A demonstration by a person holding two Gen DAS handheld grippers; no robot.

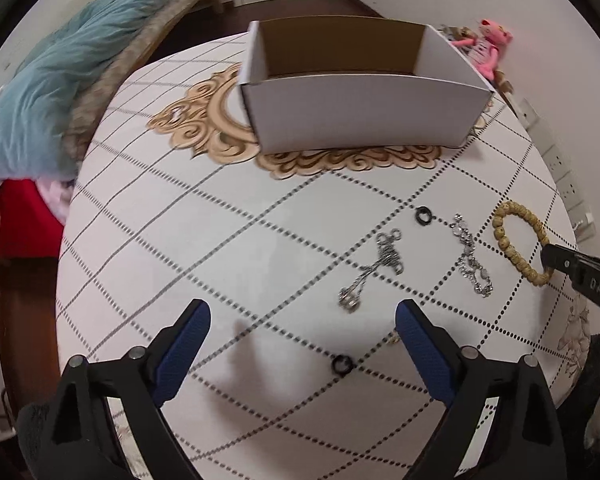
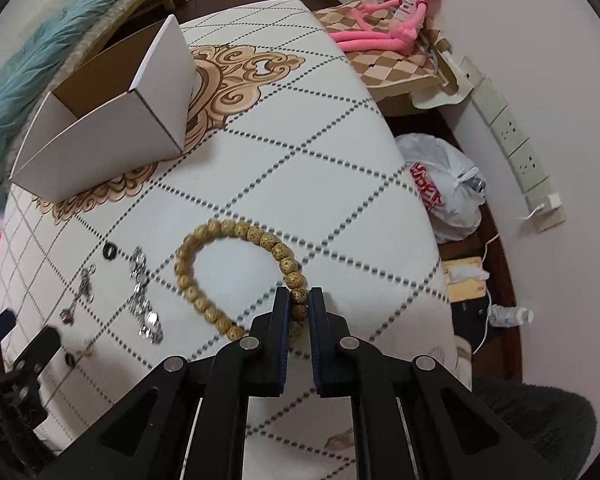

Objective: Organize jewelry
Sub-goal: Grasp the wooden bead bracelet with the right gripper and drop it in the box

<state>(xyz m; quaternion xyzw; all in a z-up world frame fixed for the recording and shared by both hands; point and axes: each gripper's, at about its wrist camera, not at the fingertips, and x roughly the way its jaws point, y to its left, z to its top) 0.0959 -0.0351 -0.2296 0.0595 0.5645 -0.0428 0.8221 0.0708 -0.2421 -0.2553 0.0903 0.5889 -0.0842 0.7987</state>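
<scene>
Right gripper point(image 2: 299, 304) pinches near side of bead bracelet point(image 2: 236, 236) on table point(image 2: 300, 140) at right, apparently touching cloth; left gripper point(image 1: 302, 316) gapes wide, holding nothing, box point(image 1: 356, 112) far.

White letters reading "DAS" stand on the black right gripper point(image 1: 556, 260) finger in the left wrist view. Red lettering on the white plastic bag point(image 2: 444, 188) is too crumpled to read.
</scene>
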